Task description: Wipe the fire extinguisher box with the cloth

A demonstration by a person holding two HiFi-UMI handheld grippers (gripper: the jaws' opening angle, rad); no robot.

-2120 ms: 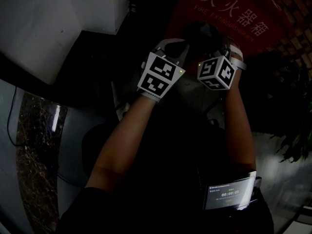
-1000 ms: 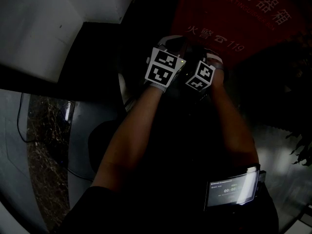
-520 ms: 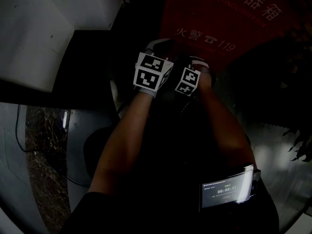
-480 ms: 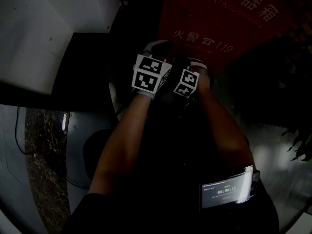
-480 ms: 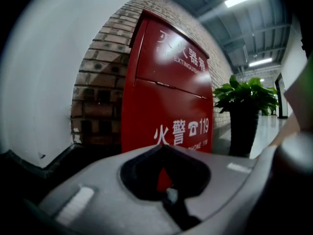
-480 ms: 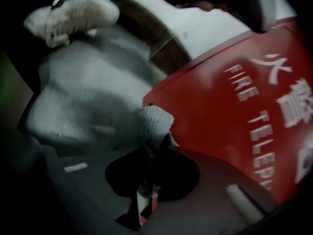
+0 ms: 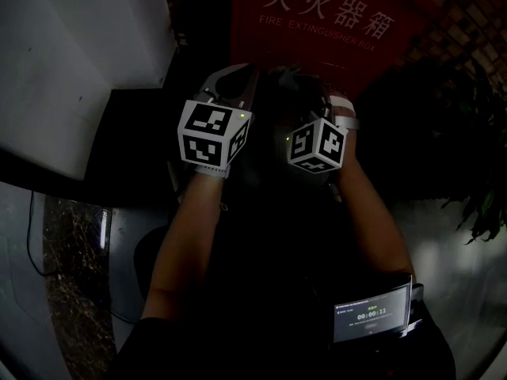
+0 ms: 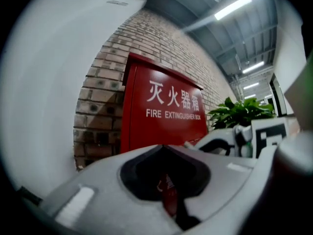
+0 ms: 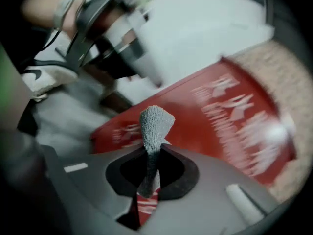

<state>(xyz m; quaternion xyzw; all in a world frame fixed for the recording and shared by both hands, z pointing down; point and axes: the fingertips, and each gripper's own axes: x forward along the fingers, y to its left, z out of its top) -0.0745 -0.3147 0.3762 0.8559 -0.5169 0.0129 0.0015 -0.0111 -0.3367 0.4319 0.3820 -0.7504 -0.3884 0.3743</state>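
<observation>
The right gripper (image 9: 149, 180) had its jaws pinched tight on a grey knitted cloth (image 9: 155, 124), whose tuft stuck out lengthwise towards the red metal fire extinguisher box (image 9: 220, 111). The left gripper (image 8: 168, 195) was closed and empty. The box stood upright against a brick wall (image 8: 100, 92), beside a green leafy plant (image 8: 239, 114).

Brick wall (image 8: 98, 92), leafy green plant (image 8: 239, 114), ceiling strip lights (image 8: 233, 6) — perhaps a timer screen (image 7: 371, 315)

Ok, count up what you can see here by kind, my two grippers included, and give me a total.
Fire extinguisher box: 1
Cloth: 1
Grippers: 2 (left gripper, right gripper clamped on the cloth)
Plant: 1
Total: 5
</observation>
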